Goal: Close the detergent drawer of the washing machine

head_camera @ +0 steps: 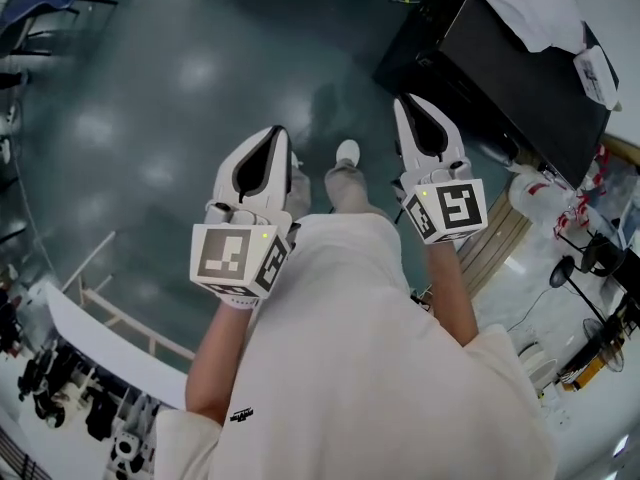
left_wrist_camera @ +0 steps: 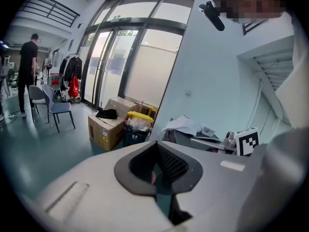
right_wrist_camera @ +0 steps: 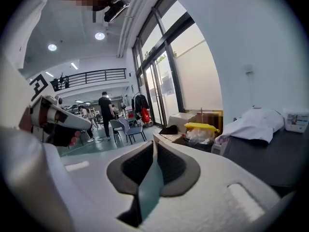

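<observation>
Evidently pre-approach: the left gripper [head_camera: 279, 134] and right gripper [head_camera: 407, 104] are each closed on nothing, poised above the floor. No view shows a washing machine or detergent drawer, so its facing and long axis are indeterminable. Likely hazard: advancing unsighted and striking the black cabinet [head_camera: 520, 78] nearby.

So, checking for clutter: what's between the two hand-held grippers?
In the head view, only the person's shoe and trouser leg, over the floor, between the left hand-held gripper and right hand-held gripper.
</observation>
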Available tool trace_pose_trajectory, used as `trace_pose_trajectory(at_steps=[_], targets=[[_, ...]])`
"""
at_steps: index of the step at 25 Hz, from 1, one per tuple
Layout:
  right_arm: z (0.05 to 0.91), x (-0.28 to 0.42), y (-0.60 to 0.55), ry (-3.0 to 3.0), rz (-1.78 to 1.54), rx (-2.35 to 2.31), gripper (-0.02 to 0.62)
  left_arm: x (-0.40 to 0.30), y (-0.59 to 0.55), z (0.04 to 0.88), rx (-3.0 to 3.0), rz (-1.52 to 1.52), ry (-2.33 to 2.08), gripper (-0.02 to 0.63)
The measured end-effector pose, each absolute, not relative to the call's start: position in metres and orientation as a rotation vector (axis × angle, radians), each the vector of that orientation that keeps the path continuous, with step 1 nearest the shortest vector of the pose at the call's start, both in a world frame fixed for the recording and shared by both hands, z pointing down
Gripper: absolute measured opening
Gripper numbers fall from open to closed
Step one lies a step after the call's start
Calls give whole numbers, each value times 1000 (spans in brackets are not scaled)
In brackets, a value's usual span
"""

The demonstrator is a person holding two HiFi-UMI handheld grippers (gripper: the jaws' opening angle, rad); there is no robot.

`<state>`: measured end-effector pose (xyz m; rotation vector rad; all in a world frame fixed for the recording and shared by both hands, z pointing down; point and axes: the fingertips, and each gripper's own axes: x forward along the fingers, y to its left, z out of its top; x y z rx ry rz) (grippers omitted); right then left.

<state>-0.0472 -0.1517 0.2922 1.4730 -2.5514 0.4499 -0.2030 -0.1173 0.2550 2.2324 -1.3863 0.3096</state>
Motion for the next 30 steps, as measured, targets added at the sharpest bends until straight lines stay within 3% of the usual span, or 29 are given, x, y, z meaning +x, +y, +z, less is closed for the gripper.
trace_pose_trajectory(at_steps=[30], targets=[[199, -94, -86, -2637, 399, 1213, 18, -219, -104, 196, 2293, 199, -1388, 15]])
